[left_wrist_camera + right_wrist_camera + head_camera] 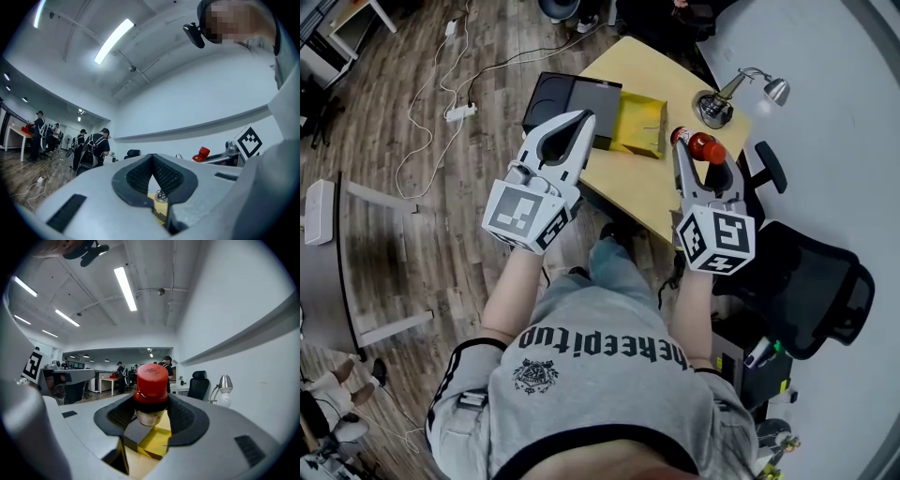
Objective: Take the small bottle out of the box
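Observation:
The small bottle (pixel 703 146) has a red cap and a pale body, and my right gripper (pixel 701 152) is shut on it, holding it upright in the air over the table's right side. In the right gripper view the bottle (pixel 151 380) stands between the dark pads, above the open yellow box (pixel 154 441). That yellow box (pixel 639 127) lies on the wooden table (pixel 652 192), next to a black box (pixel 572 101). My left gripper (pixel 584 119) hovers over the black box with its tips together and nothing held. In the left gripper view its pads (pixel 152 157) meet.
A desk lamp (pixel 720 101) stands at the table's far right corner. A black office chair (pixel 811 281) sits to the right of the person. Cables and a power strip (pixel 459 112) lie on the wood floor at left. Several people stand far off in the room.

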{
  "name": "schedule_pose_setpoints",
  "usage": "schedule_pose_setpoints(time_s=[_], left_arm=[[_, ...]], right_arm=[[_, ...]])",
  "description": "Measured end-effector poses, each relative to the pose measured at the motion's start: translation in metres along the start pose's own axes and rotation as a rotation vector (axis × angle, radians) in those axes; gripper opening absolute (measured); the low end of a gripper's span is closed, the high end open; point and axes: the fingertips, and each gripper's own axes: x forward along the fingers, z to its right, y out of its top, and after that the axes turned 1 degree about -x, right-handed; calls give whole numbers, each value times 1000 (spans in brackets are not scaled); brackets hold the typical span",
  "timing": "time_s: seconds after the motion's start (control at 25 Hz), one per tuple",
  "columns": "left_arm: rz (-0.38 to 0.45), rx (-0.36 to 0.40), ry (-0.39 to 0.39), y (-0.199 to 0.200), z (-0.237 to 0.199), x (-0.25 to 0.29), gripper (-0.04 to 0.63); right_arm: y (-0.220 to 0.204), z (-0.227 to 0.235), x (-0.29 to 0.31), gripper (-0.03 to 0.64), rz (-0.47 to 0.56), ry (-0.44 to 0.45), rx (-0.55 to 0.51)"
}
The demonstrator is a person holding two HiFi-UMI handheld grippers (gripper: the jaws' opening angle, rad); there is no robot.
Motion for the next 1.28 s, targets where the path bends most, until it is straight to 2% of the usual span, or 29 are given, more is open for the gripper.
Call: schedule_pose_setpoints(time_s=[0.44, 1.08, 1.28], left_arm=[[5, 50, 31, 5, 19, -21, 3], [21, 53, 12, 10, 45, -32, 3], [30, 55, 36, 14, 40, -35, 3]], right_arm=[[2, 0, -34, 215, 38, -28, 8], [14, 9, -68, 216, 110, -77, 13], [19, 6, -69, 216, 122, -74, 10]])
